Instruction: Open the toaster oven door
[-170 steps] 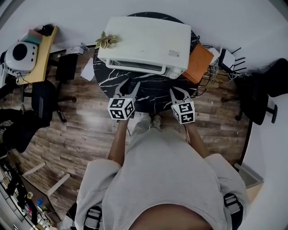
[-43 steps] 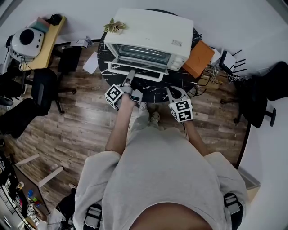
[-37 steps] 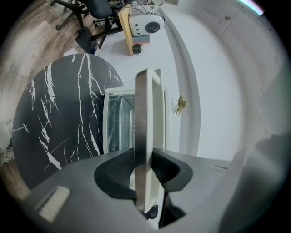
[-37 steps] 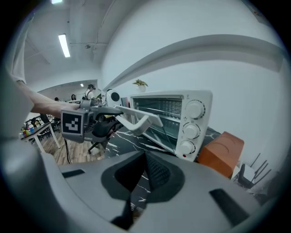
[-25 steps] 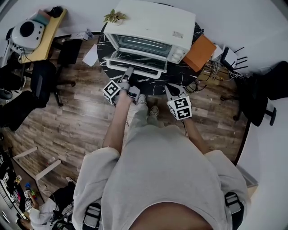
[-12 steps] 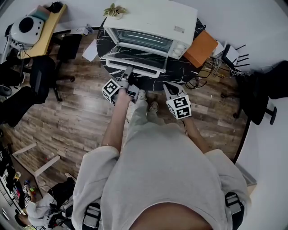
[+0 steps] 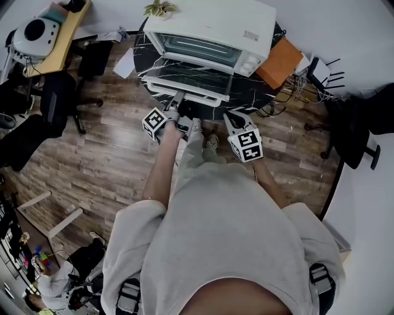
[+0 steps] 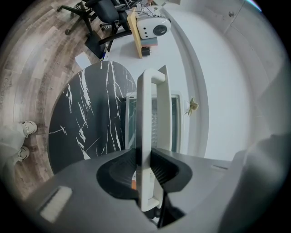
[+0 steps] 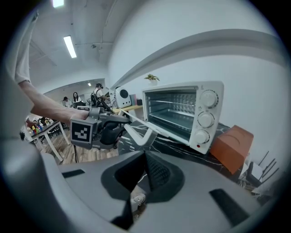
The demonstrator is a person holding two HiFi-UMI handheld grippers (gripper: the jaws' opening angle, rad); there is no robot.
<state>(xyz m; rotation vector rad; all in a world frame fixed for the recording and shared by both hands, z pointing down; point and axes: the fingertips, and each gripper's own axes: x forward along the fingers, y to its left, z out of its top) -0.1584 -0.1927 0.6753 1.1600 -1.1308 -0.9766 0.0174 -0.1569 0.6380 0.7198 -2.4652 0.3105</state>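
L claw [image 8: 144, 160] – closing, pinching door handle [image 8: 145, 104] | R claw [image 9: 144, 160] – pressed together, empty | risk: door [image 7: 197, 79] approx flat, more pull cd drag oven [image 7: 215, 21] off desk [image 7: 247, 99]

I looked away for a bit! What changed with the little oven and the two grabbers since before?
The door of the toaster oven swung down from shut to open. The left gripper reached forward and took the door handle; its jaws are closing on it. The right gripper stayed by the table edge, shut and empty. The oven and plant kept their spots.
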